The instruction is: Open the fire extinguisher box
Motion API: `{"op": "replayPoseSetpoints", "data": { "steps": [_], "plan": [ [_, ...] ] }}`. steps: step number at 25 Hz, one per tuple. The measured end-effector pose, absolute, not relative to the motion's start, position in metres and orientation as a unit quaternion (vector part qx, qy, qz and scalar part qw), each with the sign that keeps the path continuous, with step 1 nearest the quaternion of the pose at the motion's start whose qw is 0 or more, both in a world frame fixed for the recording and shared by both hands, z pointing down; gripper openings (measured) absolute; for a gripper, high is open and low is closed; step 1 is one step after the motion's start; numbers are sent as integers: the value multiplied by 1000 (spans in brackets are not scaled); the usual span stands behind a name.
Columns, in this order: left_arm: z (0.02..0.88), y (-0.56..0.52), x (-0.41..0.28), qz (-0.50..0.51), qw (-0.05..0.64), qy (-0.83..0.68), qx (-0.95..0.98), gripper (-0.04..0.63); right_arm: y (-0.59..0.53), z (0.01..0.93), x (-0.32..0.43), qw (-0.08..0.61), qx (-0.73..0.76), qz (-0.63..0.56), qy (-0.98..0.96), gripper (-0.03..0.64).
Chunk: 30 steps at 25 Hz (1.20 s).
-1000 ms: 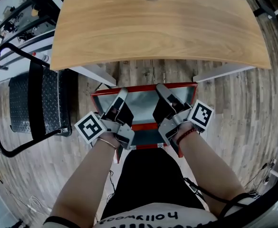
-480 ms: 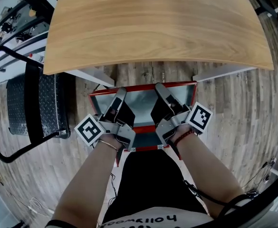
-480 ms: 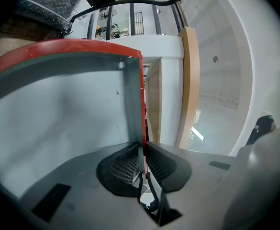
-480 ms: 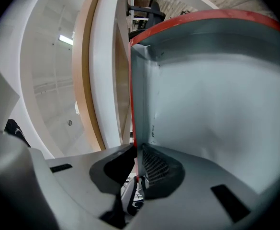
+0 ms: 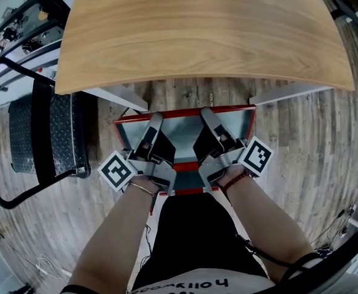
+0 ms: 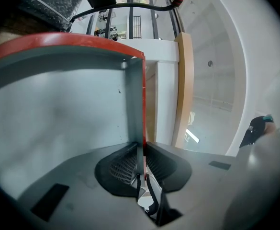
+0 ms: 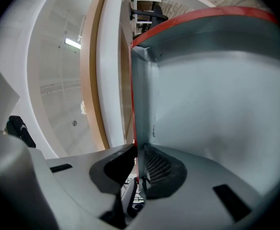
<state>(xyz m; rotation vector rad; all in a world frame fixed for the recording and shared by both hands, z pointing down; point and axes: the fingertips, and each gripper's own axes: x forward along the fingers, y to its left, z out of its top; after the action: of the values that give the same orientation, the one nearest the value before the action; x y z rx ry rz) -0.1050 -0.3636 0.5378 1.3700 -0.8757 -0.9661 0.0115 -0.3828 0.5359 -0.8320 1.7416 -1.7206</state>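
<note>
The red-rimmed grey sheet-metal fire extinguisher box sat on the plank floor at 6 o'clock from the pale wooden table. Its grey lid with red edging was tipped up and showed its bare inner face.

The left gripper was clenched on the lid's thin rim toward 9 o'clock. The right gripper was clamped on the same rim toward 3 o'clock, with the metal edge running straight down between its ribbed pads.

The grip looked like the weak point. Each pair of pads held only a narrow painted flange, so a pull at an angle could likely let the rim slide out and the lid drop shut.

If one gripper rose faster than the other, the lid would probably twist on its hinge line and bind.

The table's edge also stood close at 12 o'clock, so a wide swing might knock the lid against it.
</note>
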Motion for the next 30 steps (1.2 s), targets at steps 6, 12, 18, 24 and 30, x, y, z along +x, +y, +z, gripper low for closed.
{"op": "replayPoseSetpoints", "data": {
  "steps": [6, 12, 18, 24, 30],
  "plan": [
    [536, -361, -106, -423, 580, -380, 584, 38, -379, 524, 12, 278, -297, -629, 663, 140],
    [538, -355, -109, -427, 580, -380, 581, 56, -375, 527, 18, 280, -304, -627, 661, 143],
    [542, -346, -114, -424, 577, -389, 579, 84, -368, 534, 24, 278, -317, -625, 656, 143],
    [542, -338, -130, -431, 567, -404, 574, 84, -363, 541, 30, 269, -343, -625, 648, 143],
    [534, -323, -136, -423, 562, -409, 581, 84, -346, 540, 30, 265, -351, -636, 634, 141]
  ]
}}
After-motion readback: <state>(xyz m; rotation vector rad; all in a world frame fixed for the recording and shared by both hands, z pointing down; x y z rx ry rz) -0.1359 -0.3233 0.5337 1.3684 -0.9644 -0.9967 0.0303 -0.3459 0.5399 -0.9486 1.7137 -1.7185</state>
